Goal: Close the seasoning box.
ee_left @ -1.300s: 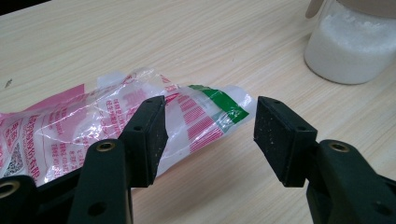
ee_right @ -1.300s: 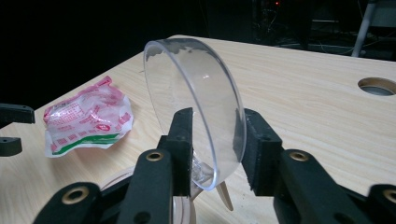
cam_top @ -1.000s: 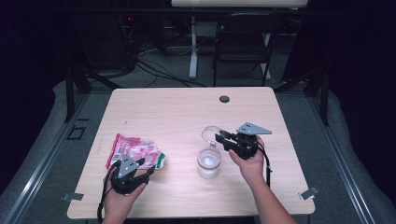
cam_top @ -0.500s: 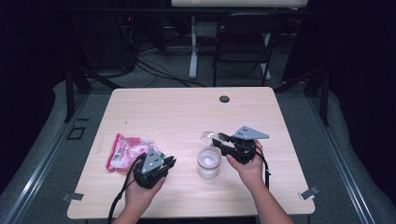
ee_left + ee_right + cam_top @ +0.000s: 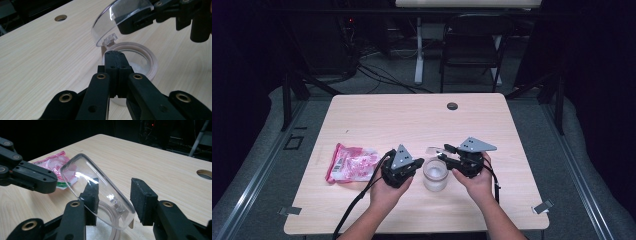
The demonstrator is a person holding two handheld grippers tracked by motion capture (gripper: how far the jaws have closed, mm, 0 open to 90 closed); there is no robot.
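Between the right hand-held gripper's [image 5: 113, 195] parted jaws tilts the clear lid [image 5: 97, 190].

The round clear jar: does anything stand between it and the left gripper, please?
Nothing visible does: the left gripper, jaws shut, reaches the round clear jar at its near rim; its clear domed lid tilts up behind, by the right gripper.

Your high view looks forward and down over the whole table [image 5: 362, 120] from your side. Each gripper view rides close, low along its jaws; both share the clear lid [image 5: 120, 18] and jar [image 5: 147, 60].
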